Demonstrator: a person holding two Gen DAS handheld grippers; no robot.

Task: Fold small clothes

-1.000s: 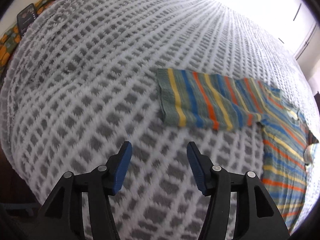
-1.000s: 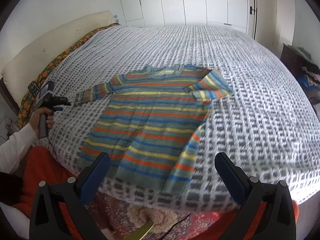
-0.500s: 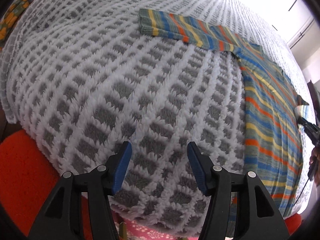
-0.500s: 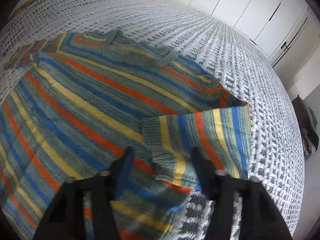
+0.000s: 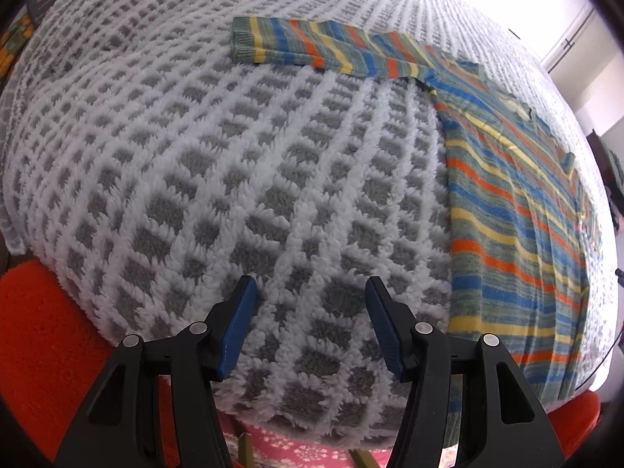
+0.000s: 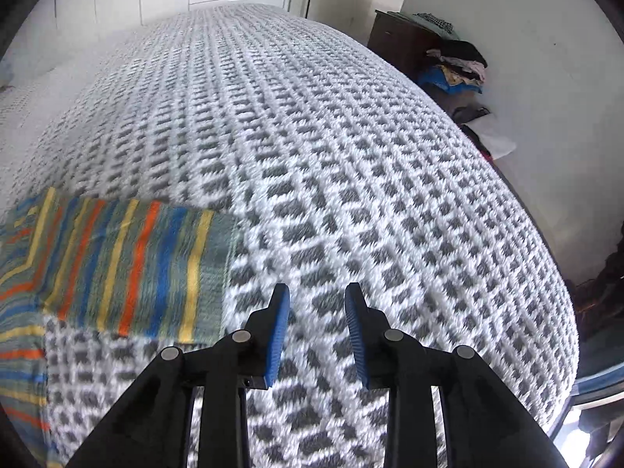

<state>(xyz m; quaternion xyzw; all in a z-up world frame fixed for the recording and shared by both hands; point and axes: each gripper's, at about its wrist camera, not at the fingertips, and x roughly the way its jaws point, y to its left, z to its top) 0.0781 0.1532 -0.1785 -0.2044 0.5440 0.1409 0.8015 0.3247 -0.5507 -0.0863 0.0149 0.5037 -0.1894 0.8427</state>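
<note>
A striped knit sweater (image 5: 518,214) lies flat on the grey-and-white checked blanket (image 5: 234,156). One sleeve (image 5: 312,45) stretches out to the left at the far side. My left gripper (image 5: 312,284) hangs open over bare blanket near the bed's edge, well left of the sweater's hem, with nothing between its fingers. In the right wrist view the other sleeve (image 6: 128,257) lies spread out flat at the left. My right gripper (image 6: 316,292) is just right of that cuff, over the blanket (image 6: 351,156), and its jaws are opening with nothing between them.
A dark cabinet (image 6: 397,39) with a heap of clothes (image 6: 456,62) stands by the wall past the bed's right side. An orange rug (image 5: 43,331) lies below the bed's near edge. A phone (image 5: 41,2) rests near the bed's far left corner.
The right gripper came down shut at the folded-over sleeve's cuff, swept right, and the sleeve now lies spread out flat beside it. The left gripper drew back toward the bed's edge.
</note>
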